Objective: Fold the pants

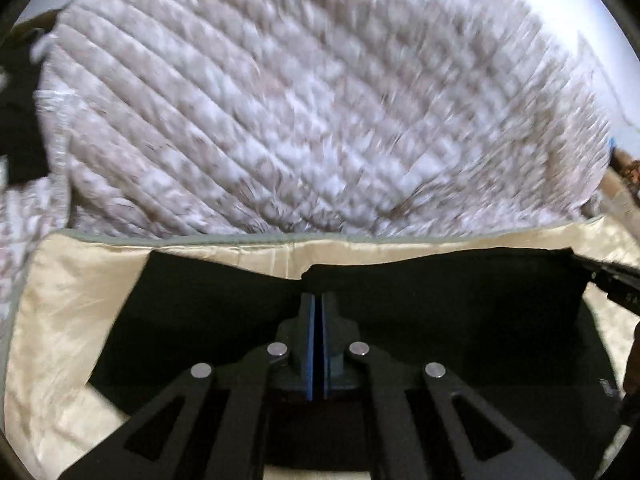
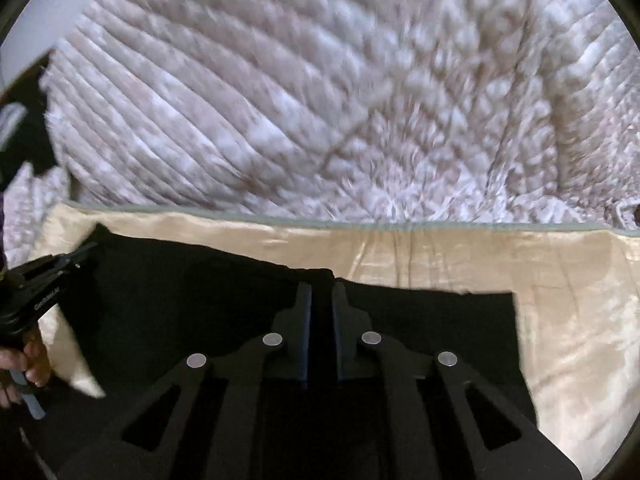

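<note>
The black pants [image 1: 440, 312] lie on a cream satin sheet [image 1: 72, 300]. My left gripper [image 1: 319, 298] is shut on the pants' far edge, its blue pads pressed together with dark cloth between them. In the right wrist view the pants [image 2: 180, 300] spread across the cream sheet [image 2: 560, 300]. My right gripper [image 2: 321, 290] is closed on a thick fold of the pants' edge, with black cloth filling the narrow gap between the pads. The left gripper [image 2: 68, 264] shows at the left, held by a hand.
A white and beige quilted bedspread [image 1: 300, 100] covers the bed beyond the cream sheet and also fills the top of the right wrist view [image 2: 320, 100]. A pale wall [image 1: 580, 8] shows at the far right. The right gripper's black body [image 1: 612, 280] enters at the right edge.
</note>
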### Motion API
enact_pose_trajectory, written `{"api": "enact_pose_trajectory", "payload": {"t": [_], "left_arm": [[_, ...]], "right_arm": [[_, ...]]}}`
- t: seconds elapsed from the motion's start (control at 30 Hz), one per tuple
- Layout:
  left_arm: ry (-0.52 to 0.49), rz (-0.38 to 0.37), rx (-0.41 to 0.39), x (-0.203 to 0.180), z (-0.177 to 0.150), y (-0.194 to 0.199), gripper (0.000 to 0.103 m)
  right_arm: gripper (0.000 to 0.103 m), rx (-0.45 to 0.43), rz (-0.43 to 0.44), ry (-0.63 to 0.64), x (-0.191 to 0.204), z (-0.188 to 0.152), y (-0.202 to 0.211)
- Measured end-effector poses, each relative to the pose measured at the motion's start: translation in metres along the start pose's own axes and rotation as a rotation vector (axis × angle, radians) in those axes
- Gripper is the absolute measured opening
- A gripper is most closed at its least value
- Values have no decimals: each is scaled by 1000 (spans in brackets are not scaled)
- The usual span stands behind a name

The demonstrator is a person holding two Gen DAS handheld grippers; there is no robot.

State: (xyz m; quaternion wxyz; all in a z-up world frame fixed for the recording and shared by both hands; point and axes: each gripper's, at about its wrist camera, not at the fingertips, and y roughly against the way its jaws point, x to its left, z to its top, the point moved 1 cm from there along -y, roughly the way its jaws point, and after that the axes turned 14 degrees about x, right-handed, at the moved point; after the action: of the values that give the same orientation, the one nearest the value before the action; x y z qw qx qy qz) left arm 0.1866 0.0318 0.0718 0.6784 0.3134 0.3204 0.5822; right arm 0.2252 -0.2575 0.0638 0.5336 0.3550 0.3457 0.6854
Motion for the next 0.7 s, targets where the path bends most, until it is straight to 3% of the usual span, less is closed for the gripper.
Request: {"api": "enact_pose_trajectory", "payload": {"t": [0.17, 0.33, 0.43, 0.57, 0.63, 0.67, 0.7], "left_arm": [[60, -71, -70, 2, -54, 69, 4], [85, -108, -53, -2, -127, 97, 4], [84, -118, 28, -8, -168, 88, 4], [72, -110, 170, -13, -204, 66, 4], [64, -96, 182, -14, -213, 69, 5], [60, -89, 174, -14, -213, 73, 5], [61, -91, 168, -14, -214, 77, 5]], "right_arm": [[6, -89, 73, -24, 13, -55, 69], [6, -97, 118, -59, 27, -133, 112], [6, -57, 133, -108, 27, -181, 114], [6, 78, 147, -214, 17, -232, 85], [9, 158, 170, -265, 11, -246, 69], [11, 155, 186, -279, 9, -249, 69], [22, 145, 194, -283, 8, -251, 72]]}}
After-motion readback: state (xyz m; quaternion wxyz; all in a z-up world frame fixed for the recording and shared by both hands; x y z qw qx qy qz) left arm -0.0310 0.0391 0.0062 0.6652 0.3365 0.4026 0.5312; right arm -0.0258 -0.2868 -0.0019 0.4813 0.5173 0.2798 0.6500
